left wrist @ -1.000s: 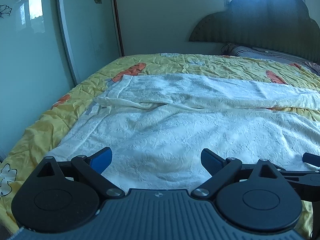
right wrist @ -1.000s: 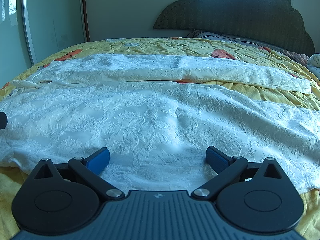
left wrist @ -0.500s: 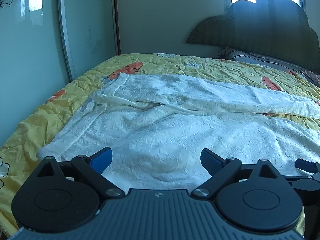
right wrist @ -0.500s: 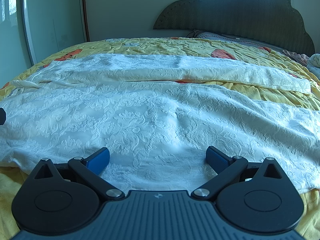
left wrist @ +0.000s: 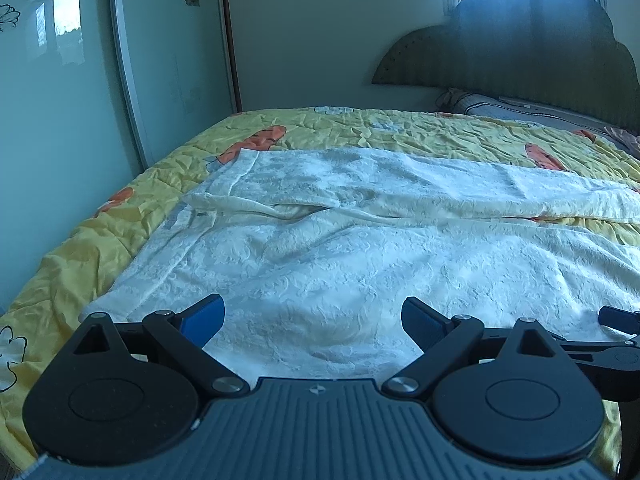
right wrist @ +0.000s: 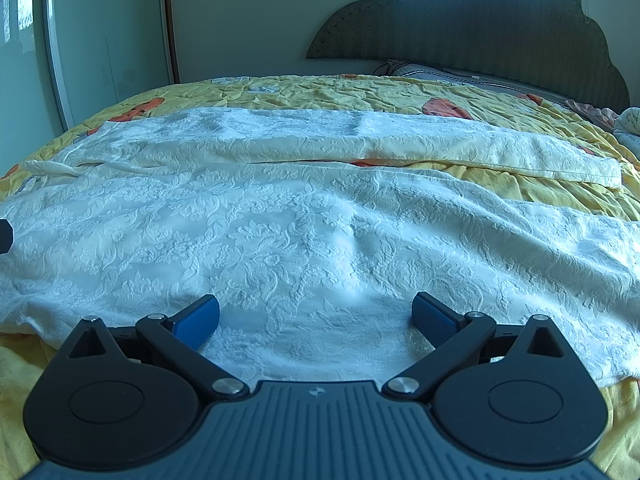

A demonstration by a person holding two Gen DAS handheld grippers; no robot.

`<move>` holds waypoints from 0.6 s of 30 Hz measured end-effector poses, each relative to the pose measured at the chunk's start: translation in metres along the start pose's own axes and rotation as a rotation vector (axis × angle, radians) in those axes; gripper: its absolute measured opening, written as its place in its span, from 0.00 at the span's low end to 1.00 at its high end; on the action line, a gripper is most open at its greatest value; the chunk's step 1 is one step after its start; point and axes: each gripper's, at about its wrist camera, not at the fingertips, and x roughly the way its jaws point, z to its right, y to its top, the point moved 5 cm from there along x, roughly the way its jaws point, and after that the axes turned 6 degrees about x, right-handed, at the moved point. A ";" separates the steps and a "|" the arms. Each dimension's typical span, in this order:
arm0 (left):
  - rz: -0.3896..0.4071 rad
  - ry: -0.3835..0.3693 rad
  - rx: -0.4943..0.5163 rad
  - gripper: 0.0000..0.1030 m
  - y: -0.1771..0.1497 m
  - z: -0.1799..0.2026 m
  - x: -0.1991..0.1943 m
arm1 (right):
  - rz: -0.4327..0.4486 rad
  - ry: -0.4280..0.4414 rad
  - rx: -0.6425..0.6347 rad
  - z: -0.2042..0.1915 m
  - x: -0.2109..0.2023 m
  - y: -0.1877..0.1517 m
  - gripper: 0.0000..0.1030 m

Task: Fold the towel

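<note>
Here, a white embossed towel (left wrist: pixel 360 264) is seen spread wide across a yellow quilt (left wrist: pixel 80 256), its far strip folded over. The left gripper (left wrist: pixel 312 316) and right gripper (right wrist: pixel 316 314) are held spread apart, empty, over its near edge. Soft, limp cloth is judged; near corners should be pinched

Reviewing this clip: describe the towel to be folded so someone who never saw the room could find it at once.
Start at the bed with the dark scalloped headboard and the crumpled yellow quilt with orange prints. Across its near half lies the large white embossed floral towel, right ahead of both open tongs. Its far edge is doubled back into a long creamy band, and unlike the quilt it is pale and unprinted.
</note>
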 end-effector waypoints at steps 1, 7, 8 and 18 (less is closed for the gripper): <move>0.003 0.000 0.000 0.94 0.000 0.000 0.000 | 0.000 0.000 0.000 0.000 0.000 0.000 1.00; 0.006 -0.002 -0.004 0.94 0.001 0.000 -0.002 | 0.000 0.000 0.000 0.000 0.000 0.000 1.00; 0.004 -0.001 -0.005 0.94 0.000 0.000 -0.002 | 0.000 0.000 0.000 0.000 0.000 0.000 1.00; 0.021 0.011 -0.014 0.95 0.004 -0.003 -0.006 | 0.000 0.000 0.000 0.000 0.000 0.000 1.00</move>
